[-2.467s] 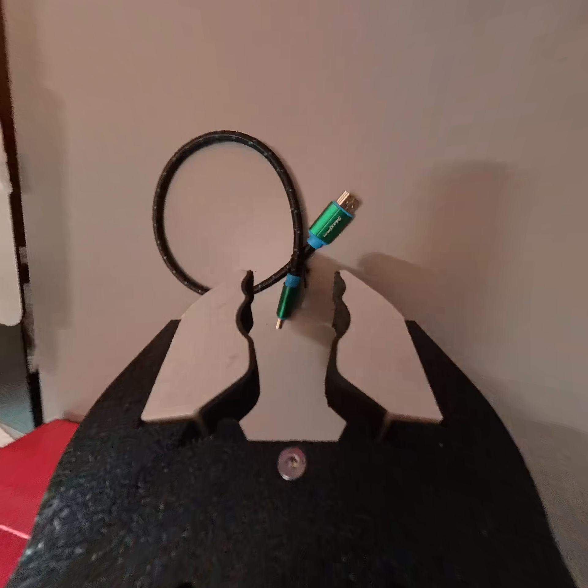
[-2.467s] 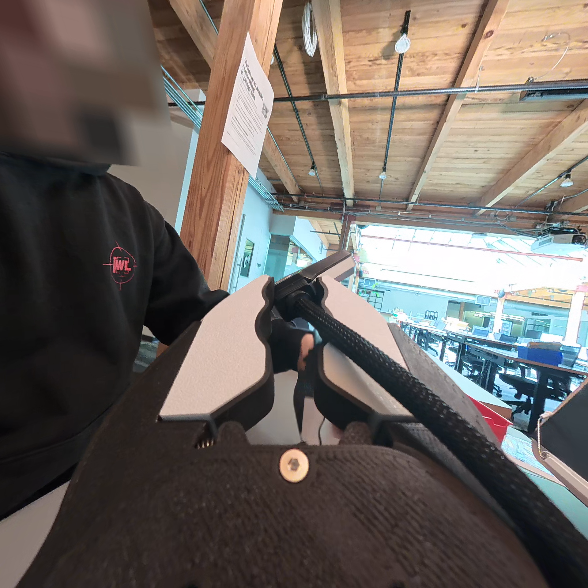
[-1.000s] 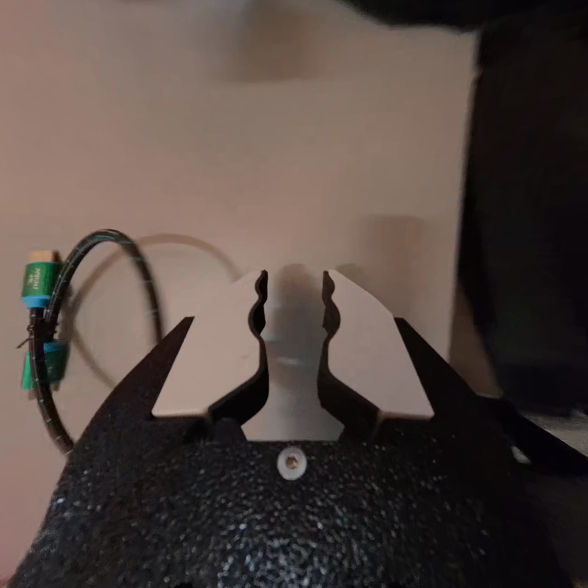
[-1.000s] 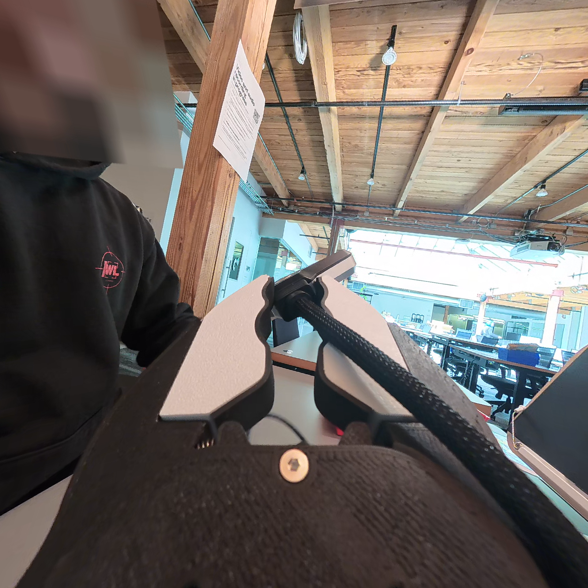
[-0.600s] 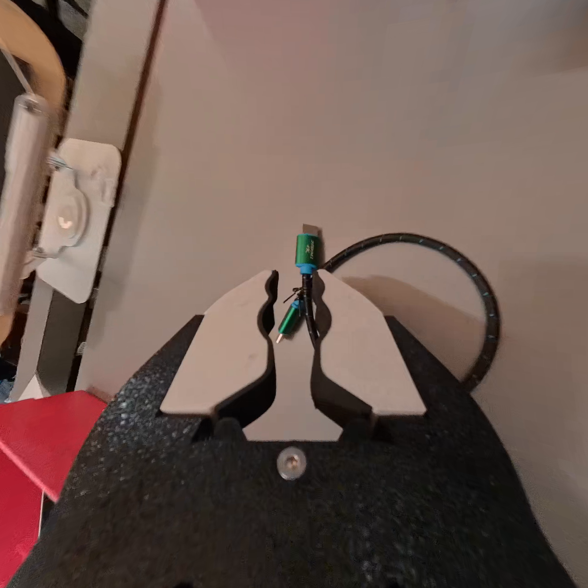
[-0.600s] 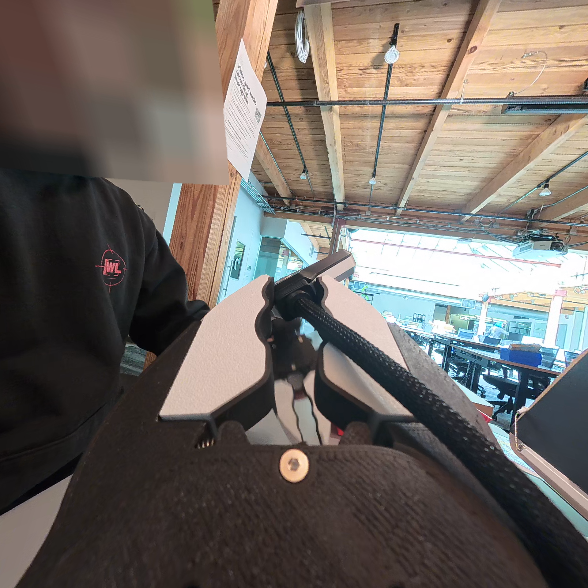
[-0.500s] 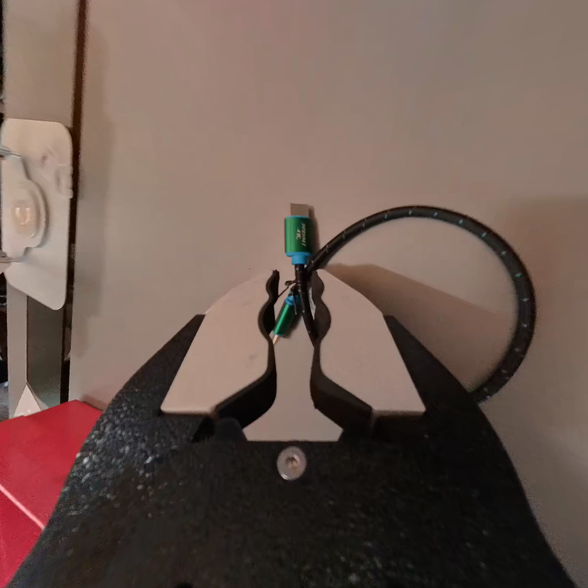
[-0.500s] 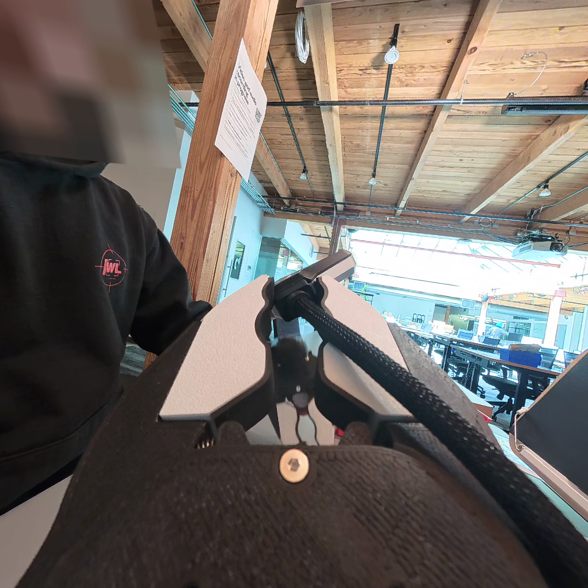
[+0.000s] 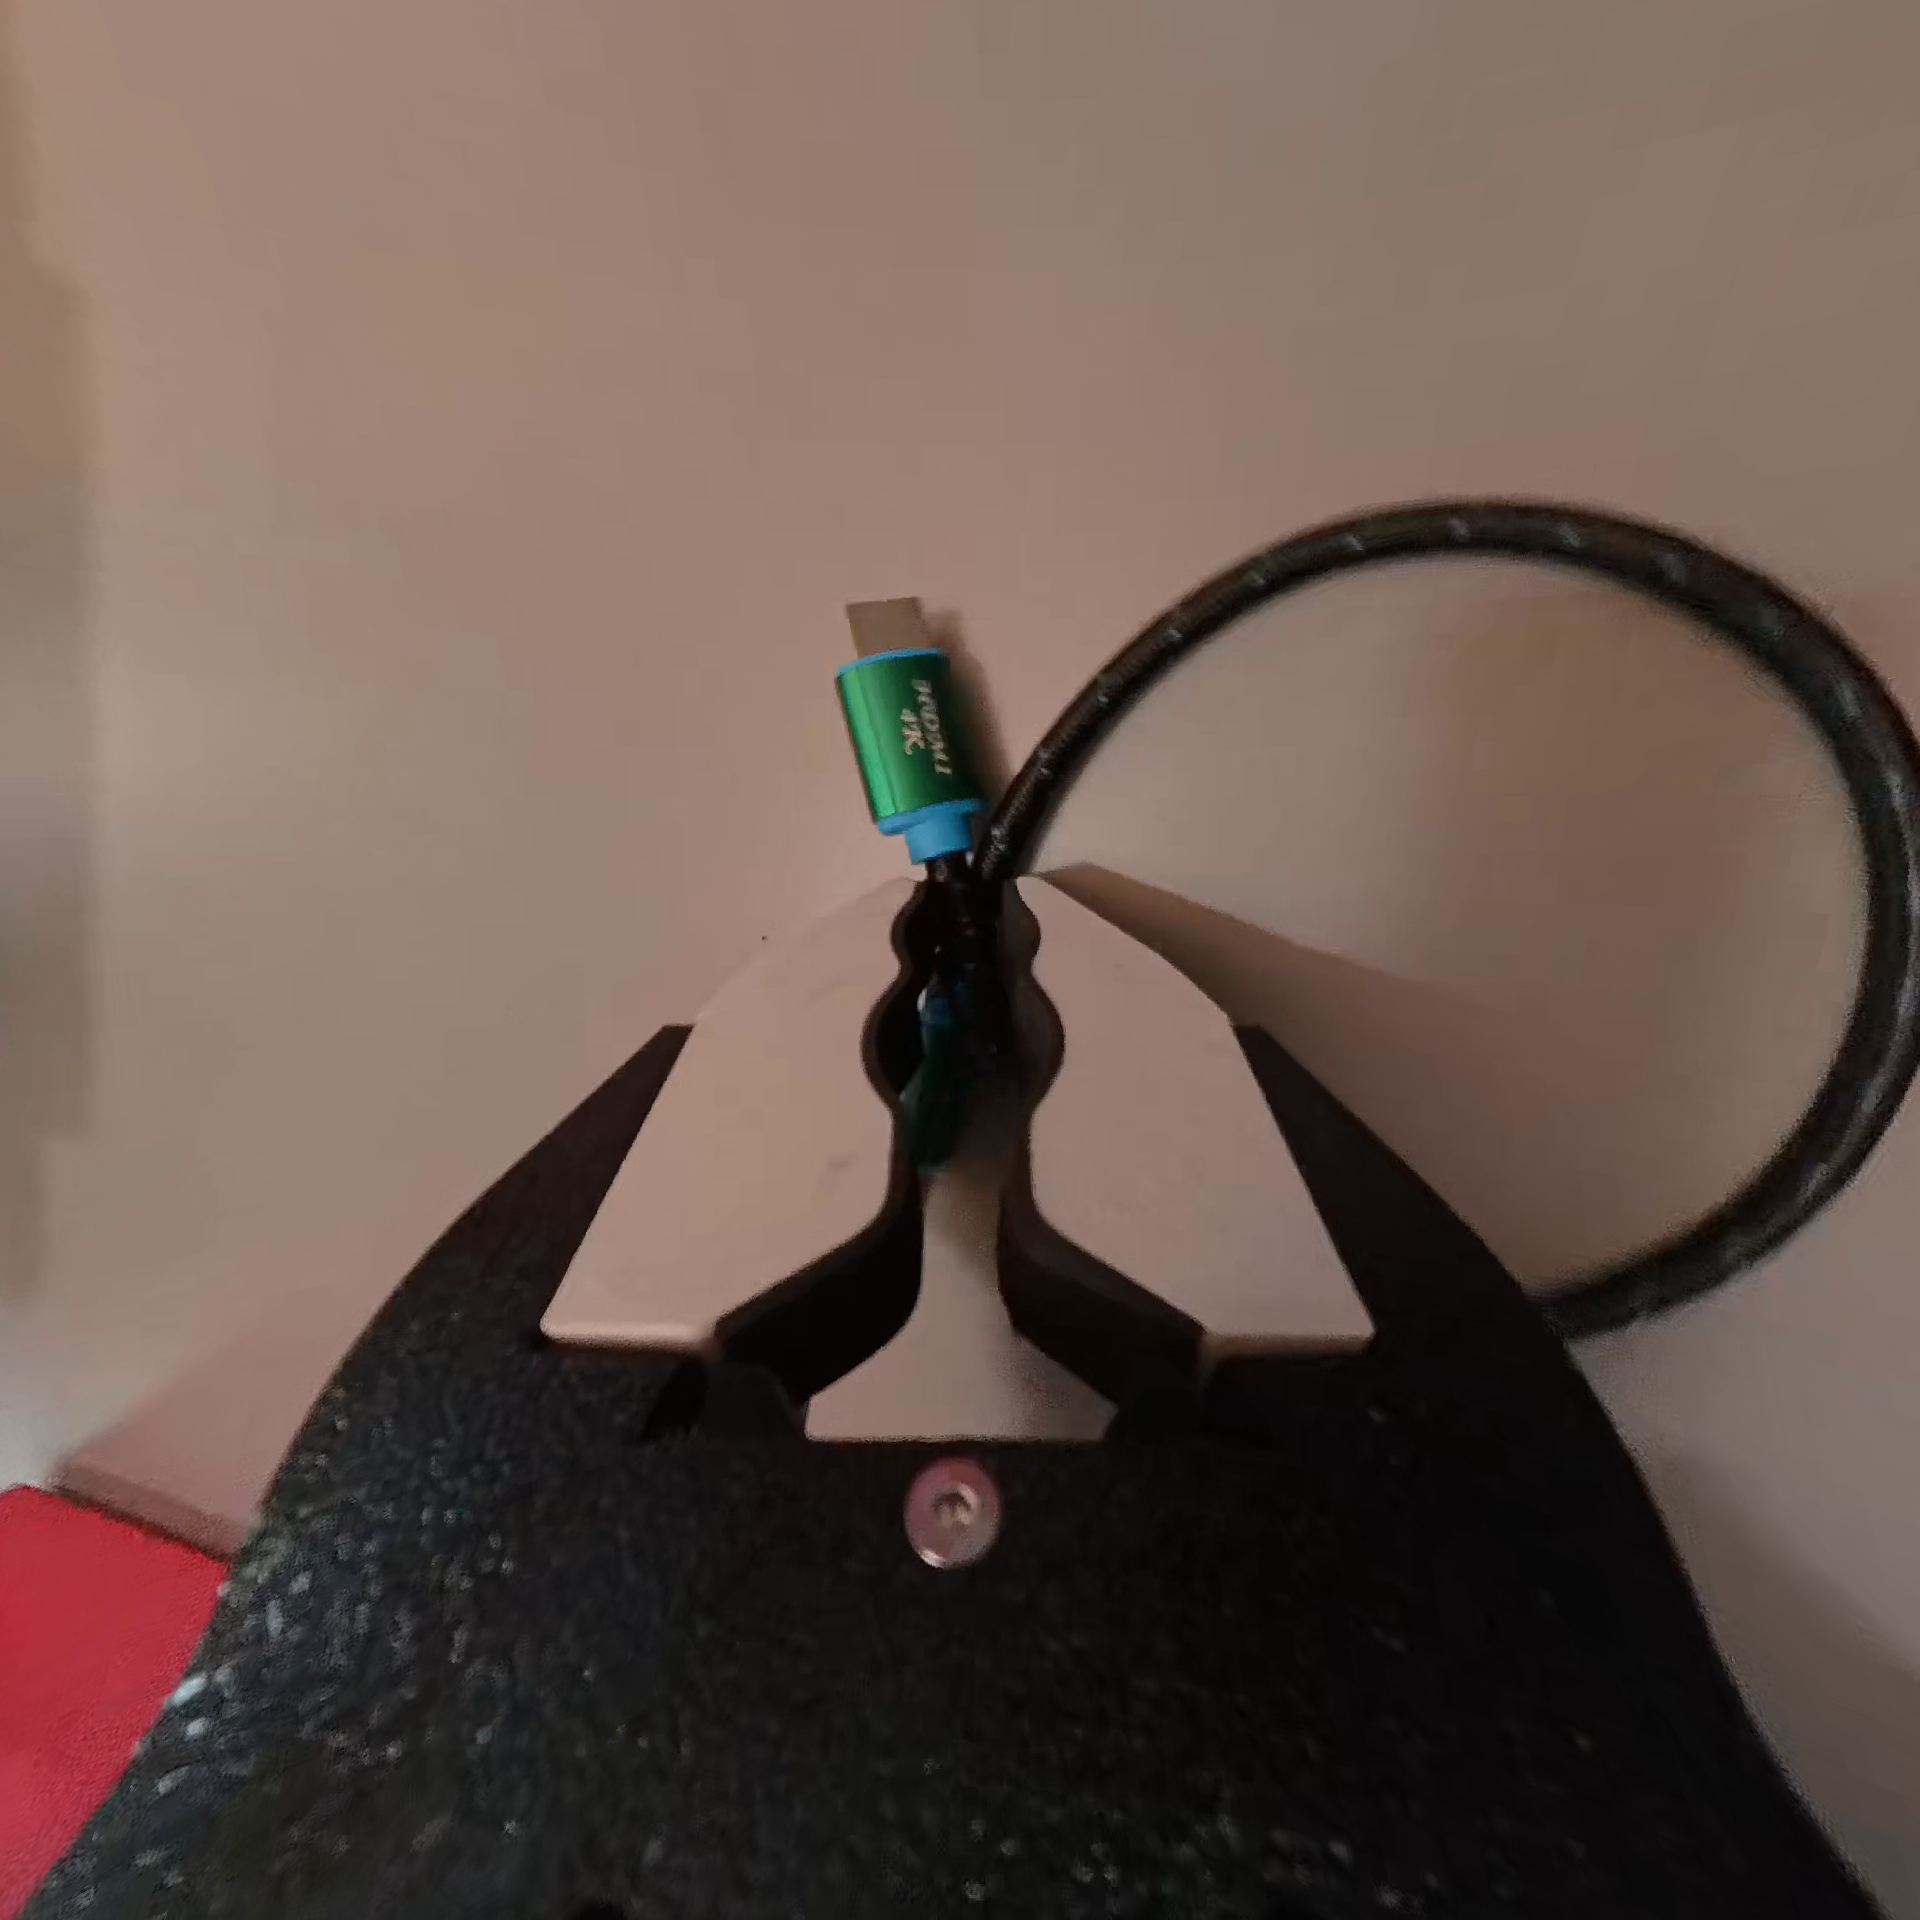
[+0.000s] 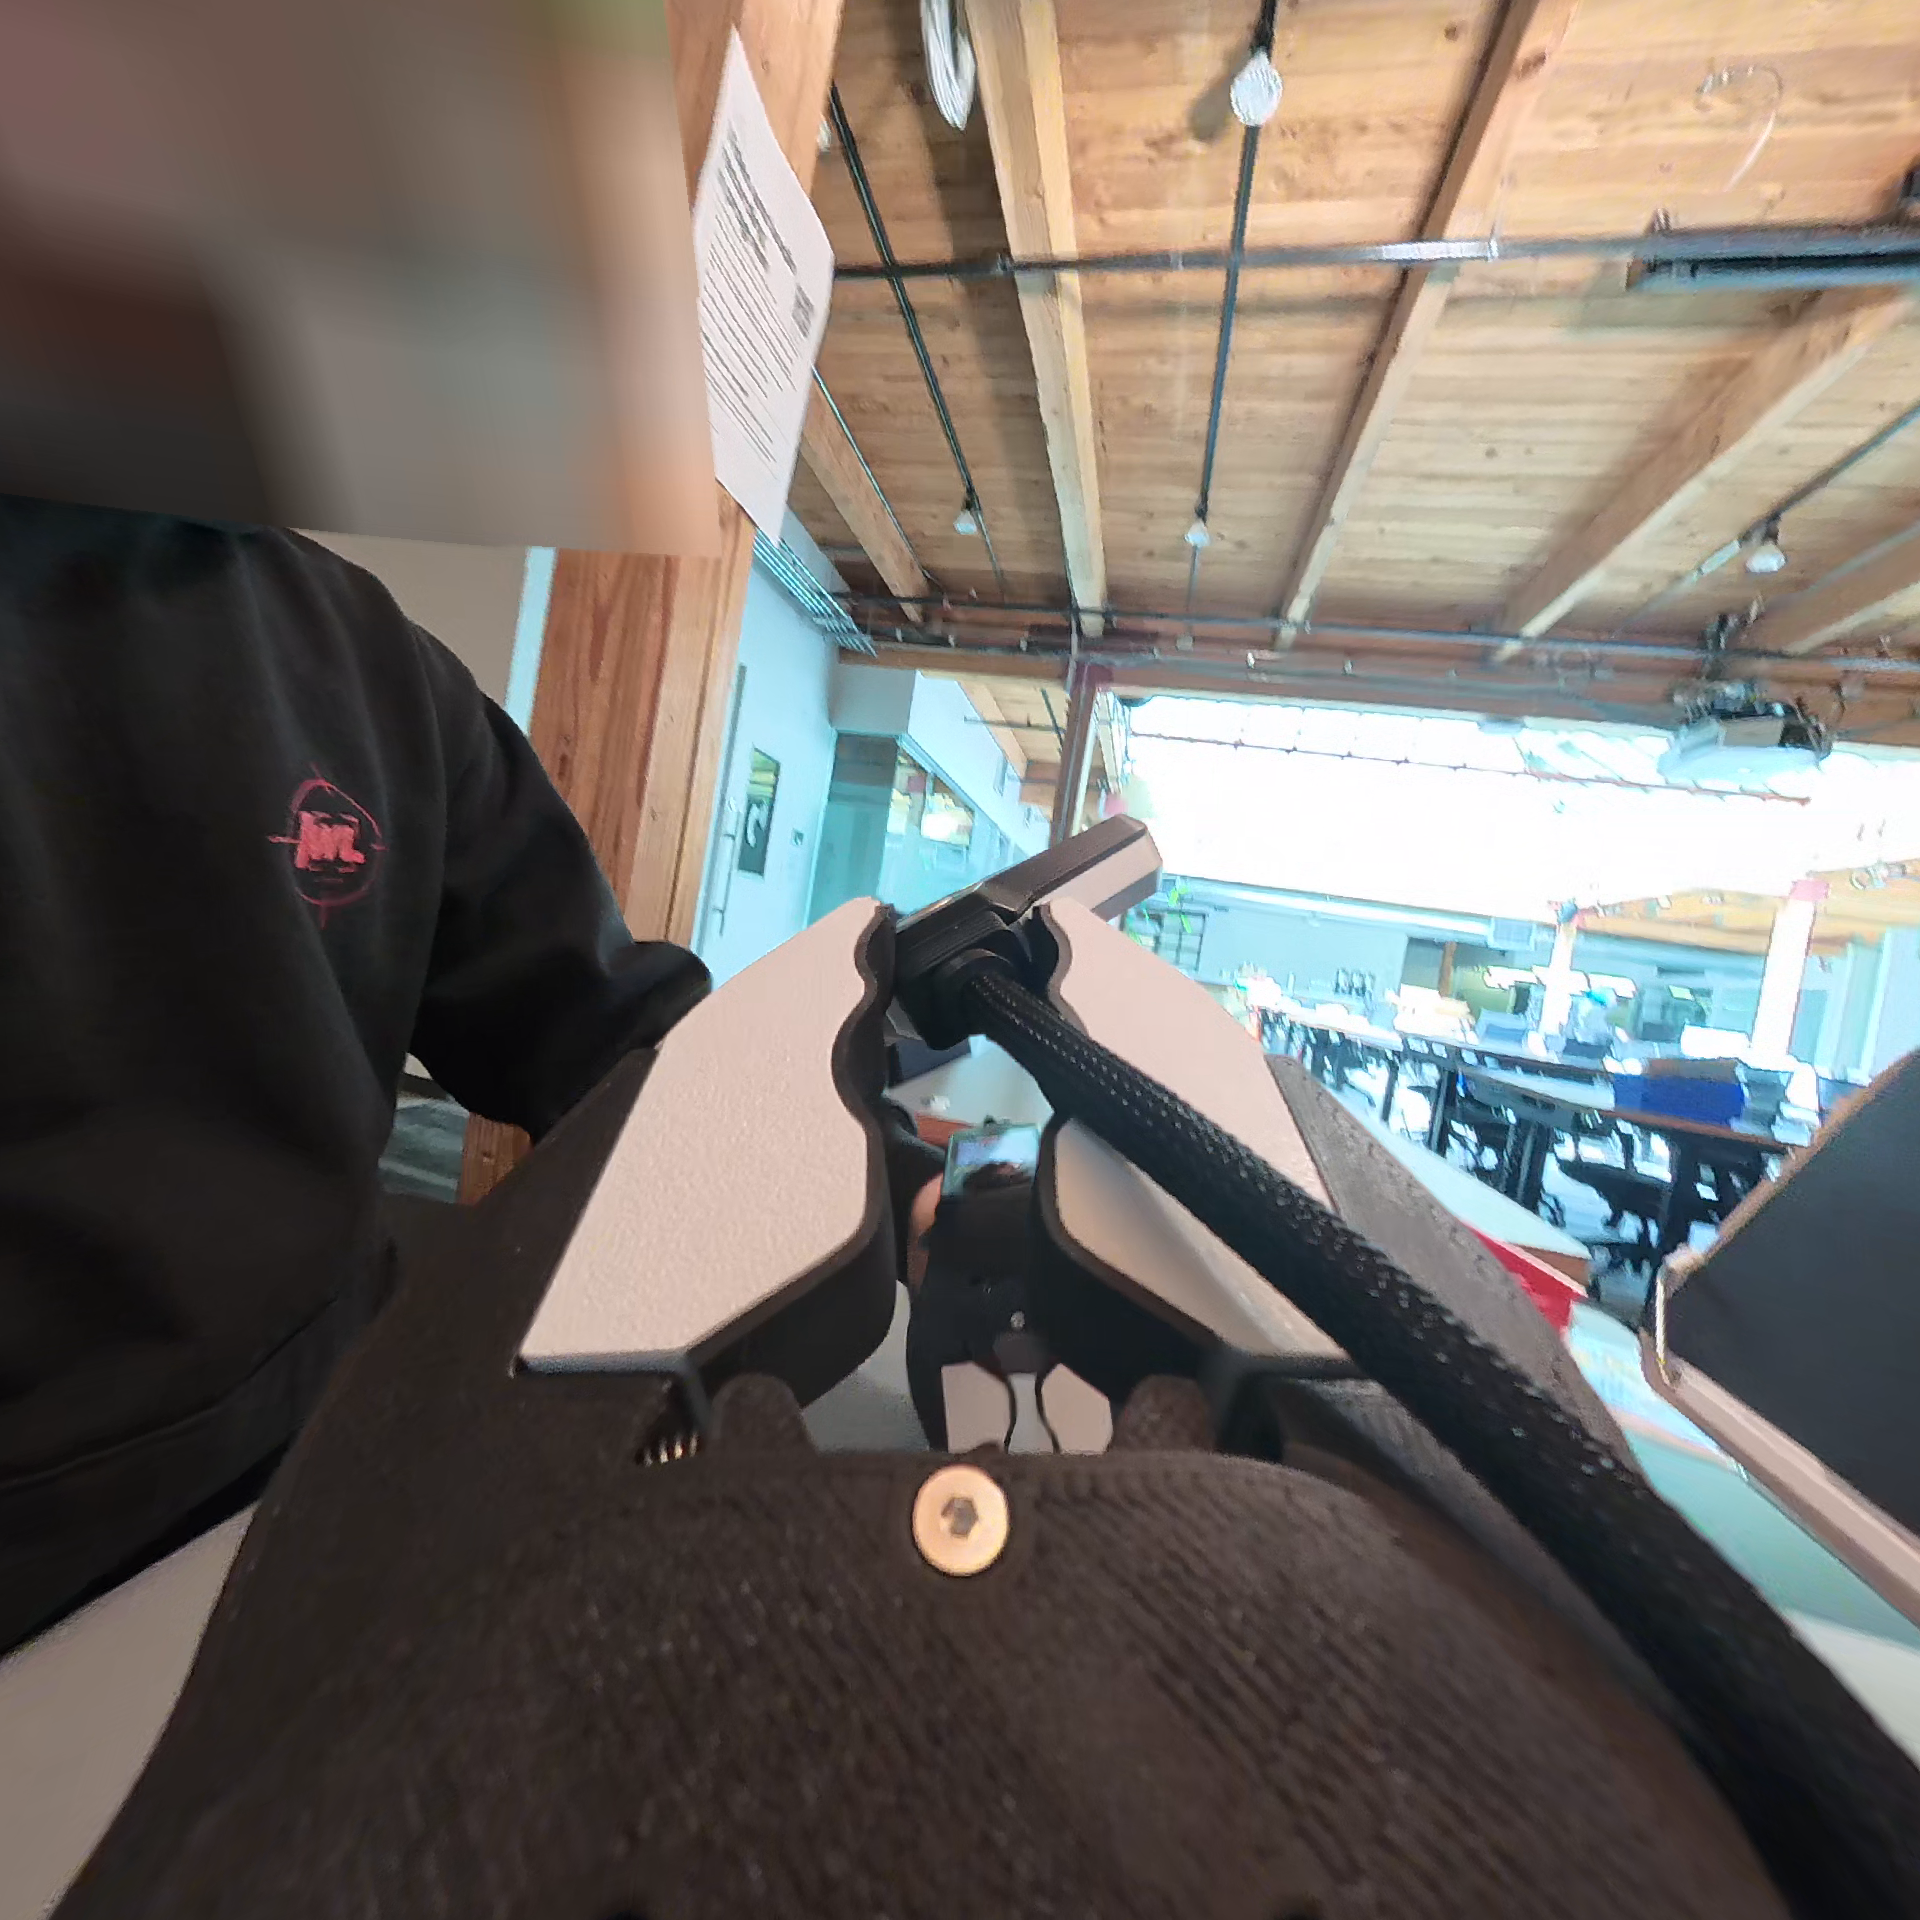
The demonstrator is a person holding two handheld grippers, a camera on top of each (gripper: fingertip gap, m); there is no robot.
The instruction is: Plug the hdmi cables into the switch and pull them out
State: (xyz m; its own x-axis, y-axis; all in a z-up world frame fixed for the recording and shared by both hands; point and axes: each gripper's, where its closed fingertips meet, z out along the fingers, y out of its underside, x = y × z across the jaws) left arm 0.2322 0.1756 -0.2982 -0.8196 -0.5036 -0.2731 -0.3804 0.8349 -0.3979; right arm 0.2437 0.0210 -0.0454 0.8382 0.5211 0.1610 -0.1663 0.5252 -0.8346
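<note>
A plain, matte beige counter [image 9: 520, 416] fills the left wrist view, with a flat red sheet [image 9: 73, 1704] at its near left corner; the right wrist view tilts up to a ceiling of rough timber joists [image 10: 1351, 364] and a wooden post [image 10: 634, 727] carrying a white paper sheet [image 10: 758, 281].

The left tongs [image 9: 961, 883] are closed on the braided black cable [image 9: 1558, 727], pinching two strands of it between their wavy, pale-faced fingers [image 9: 769, 1122]. Just past the tips stands the cable's green metal plug [image 9: 909, 740] with blue collars and a bare metal tip, leaning slightly left. A second green plug [image 9: 940, 1101] hangs in the gap between the fingers. The cable curves out to the right in a wide round loop (its far side is smeared by blur).

The right tongs [image 10: 966, 925] are clamped on a black moulded connector [image 10: 1039, 894], its flat rectangular end jutting up and right beyond the tips. A thick woven-sleeve black cord [image 10: 1299, 1174] runs back from it across the right finger. To the left is a person in a black hooded top [image 10: 208, 935]. The switch cannot be made out in either view.
</note>
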